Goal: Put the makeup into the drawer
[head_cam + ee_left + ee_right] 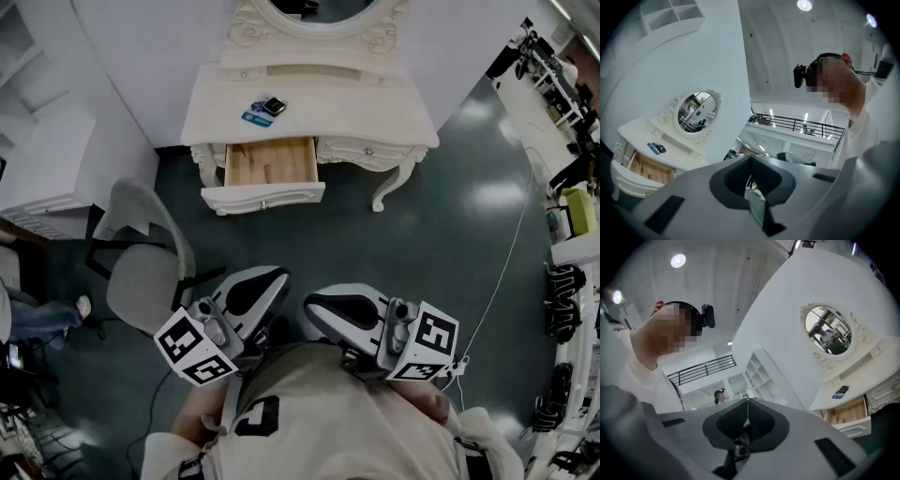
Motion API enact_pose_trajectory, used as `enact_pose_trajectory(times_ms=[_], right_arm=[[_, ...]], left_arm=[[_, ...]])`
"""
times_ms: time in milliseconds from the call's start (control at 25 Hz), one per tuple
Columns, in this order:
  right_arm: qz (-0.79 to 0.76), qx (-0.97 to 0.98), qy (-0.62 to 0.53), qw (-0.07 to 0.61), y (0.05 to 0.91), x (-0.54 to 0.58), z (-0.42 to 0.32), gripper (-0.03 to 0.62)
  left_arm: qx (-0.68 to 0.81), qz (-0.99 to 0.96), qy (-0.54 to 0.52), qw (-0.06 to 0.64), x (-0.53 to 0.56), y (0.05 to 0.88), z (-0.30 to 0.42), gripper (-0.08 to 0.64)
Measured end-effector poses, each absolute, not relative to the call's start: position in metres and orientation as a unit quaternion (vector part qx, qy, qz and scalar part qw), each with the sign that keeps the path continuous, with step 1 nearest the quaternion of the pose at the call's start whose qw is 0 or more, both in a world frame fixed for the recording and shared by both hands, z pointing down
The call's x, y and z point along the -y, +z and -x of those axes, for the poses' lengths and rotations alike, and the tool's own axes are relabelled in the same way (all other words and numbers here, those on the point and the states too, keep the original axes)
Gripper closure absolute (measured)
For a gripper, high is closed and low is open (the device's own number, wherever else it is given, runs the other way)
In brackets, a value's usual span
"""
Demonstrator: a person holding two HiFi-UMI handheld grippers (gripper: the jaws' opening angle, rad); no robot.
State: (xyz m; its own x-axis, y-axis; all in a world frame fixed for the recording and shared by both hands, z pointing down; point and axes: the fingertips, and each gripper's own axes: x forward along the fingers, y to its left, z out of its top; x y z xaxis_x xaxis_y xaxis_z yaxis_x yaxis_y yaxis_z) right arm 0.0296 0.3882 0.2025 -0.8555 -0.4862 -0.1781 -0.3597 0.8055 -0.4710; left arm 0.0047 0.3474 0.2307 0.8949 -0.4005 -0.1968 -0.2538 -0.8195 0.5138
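The makeup, a blue packet (253, 118) and a black compact (273, 106), lies on the white dressing table (366, 103), above the open wooden drawer (262, 197). Both grippers are held close to my chest, far from the table. My left gripper (278, 275) has its jaws together with nothing between them, and so does my right gripper (311, 305). The left gripper view shows the closed left gripper (750, 157), with the makeup (656, 148) and drawer (647, 168) small at the left. In the right gripper view, the shut right gripper (748, 400) has the makeup (841, 391) and drawer (846, 412) at its right.
A grey chair (141, 272) stands on the dark floor left of the drawer. An oval mirror (314, 14) tops the table. White shelving (47, 159) is at the left. A person's leg and shoe (56, 314) show at the left edge, and racks with gear (562, 234) line the right.
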Motion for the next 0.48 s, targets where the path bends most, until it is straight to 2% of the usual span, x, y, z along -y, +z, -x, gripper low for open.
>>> enact_pose_trajectory(times_ms=[480], right_arm=[[0.215, -0.943, -0.216, 0.132, 0.198, -0.369, 0.019, 0.565]], left_arm=[[0.184, -0.940, -0.166, 0.235, -0.333, 0.222, 0.045, 0.502]])
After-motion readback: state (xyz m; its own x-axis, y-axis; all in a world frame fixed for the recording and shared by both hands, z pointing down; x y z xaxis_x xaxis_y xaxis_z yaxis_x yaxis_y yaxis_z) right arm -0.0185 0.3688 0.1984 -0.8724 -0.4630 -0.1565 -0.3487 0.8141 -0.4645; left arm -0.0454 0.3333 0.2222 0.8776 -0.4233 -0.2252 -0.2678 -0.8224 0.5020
